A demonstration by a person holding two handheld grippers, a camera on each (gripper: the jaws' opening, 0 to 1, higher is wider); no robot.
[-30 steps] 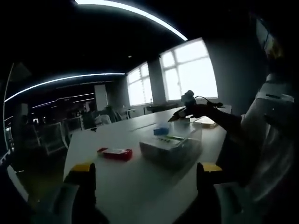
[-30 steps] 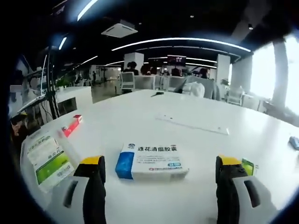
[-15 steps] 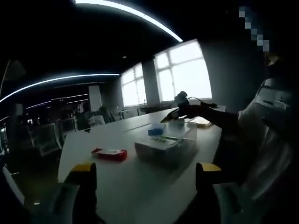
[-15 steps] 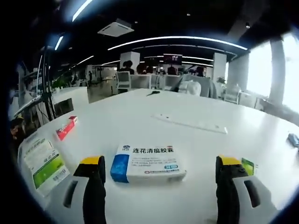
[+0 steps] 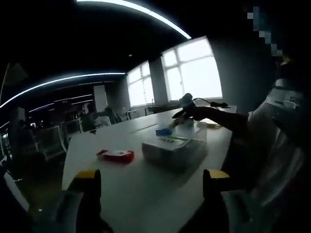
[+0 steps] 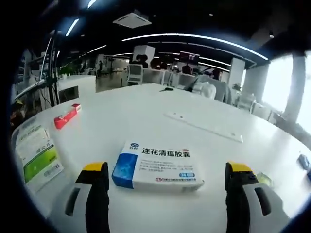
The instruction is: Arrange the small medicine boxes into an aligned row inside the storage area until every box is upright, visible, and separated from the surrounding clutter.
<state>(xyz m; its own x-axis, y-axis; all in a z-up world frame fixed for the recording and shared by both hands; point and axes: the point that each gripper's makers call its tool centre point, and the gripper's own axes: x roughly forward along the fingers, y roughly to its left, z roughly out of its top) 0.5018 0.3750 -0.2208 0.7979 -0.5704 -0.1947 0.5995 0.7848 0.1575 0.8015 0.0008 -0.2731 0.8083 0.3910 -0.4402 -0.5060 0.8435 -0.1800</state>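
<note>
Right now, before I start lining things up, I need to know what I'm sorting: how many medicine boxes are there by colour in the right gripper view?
Blue-and-white box: 1
Red box: 1
Green-and-white box: 1
Total: 3

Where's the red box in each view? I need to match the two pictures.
Left gripper view: the red box lies flat on the table, left of centre.
Right gripper view: the red box lies at far left, beyond the green-and-white box.
Shared landmark: the green-and-white box, right of the red box in the left gripper view.
</note>
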